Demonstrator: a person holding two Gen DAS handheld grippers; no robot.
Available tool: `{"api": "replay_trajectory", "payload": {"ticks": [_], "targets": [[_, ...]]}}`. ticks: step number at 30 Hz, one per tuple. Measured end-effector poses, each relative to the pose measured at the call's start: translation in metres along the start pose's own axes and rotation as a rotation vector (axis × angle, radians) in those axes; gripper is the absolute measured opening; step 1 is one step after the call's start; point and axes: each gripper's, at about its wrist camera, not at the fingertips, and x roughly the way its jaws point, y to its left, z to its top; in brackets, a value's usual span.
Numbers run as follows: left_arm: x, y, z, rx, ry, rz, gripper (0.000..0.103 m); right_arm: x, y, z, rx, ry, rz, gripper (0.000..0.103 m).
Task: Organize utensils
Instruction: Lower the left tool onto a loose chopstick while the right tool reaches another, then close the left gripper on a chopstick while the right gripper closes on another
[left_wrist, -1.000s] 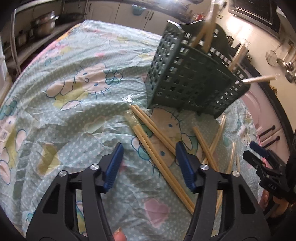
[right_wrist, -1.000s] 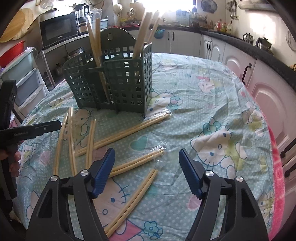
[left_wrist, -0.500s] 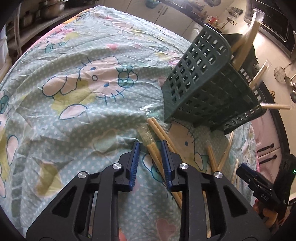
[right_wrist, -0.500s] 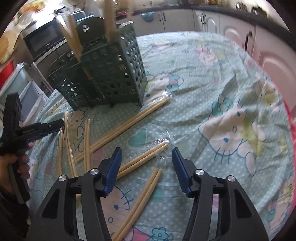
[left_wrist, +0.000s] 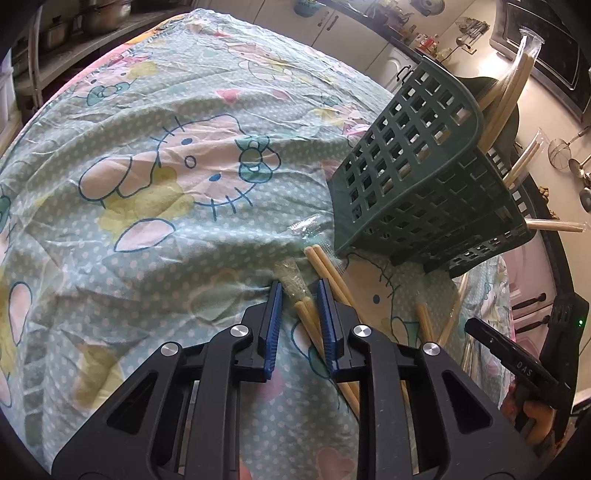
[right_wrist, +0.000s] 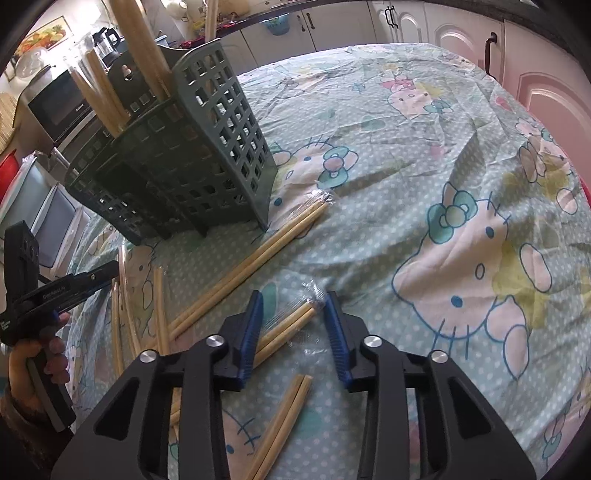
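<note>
A green slotted utensil basket (left_wrist: 417, 184) (right_wrist: 184, 158) stands on the table with several wrapped chopstick pairs upright in it. More pairs lie loose on the cloth. My left gripper (left_wrist: 299, 291) is low over the cloth, its jaws narrowed around the end of one wrapped chopstick pair (left_wrist: 306, 314) but with gaps on both sides. My right gripper (right_wrist: 293, 302) is open, its jaws straddling the end of another wrapped pair (right_wrist: 288, 325). A long pair (right_wrist: 251, 266) lies by the basket's foot.
The table wears a wrinkled Hello Kitty cloth (left_wrist: 166, 166). Loose pairs lie left of the right gripper (right_wrist: 122, 314) and under it (right_wrist: 284, 417). Kitchen cabinets (right_wrist: 461, 33) and a microwave (right_wrist: 59, 103) ring the table.
Both grippers have dropped toward the cloth and moved forward. The left jaws have narrowed from wide open around a chopstick pair. The right jaws have narrowed somewhat over another pair.
</note>
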Motion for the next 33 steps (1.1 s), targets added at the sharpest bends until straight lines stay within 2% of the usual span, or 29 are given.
{"api": "replay_trajectory", "payload": {"ticks": [5, 8, 20, 27, 33], "targets": [[0.001, 0.0, 0.001, 0.007, -0.005, 0.004, 0.015, 0.003, 0.002, 0.005, -0.017, -0.002, -0.031, 0.013], [0.001, 0.0, 0.001, 0.011, -0.005, 0.0, 0.015, 0.001, 0.002, 0.009, -0.011, -0.01, -0.019, 0.006], [-0.003, 0.013, 0.001, -0.029, -0.01, -0.07, 0.01, -0.04, 0.035, 0.013, -0.106, -0.131, 0.029, 0.005], [-0.034, 0.02, 0.003, -0.043, -0.092, -0.103, 0.007, -0.066, 0.068, 0.01, -0.219, -0.204, 0.035, 0.005], [-0.077, 0.007, 0.005, -0.004, -0.188, -0.139, 0.005, -0.091, 0.095, 0.008, -0.3, -0.262, 0.056, 0.005]]}}
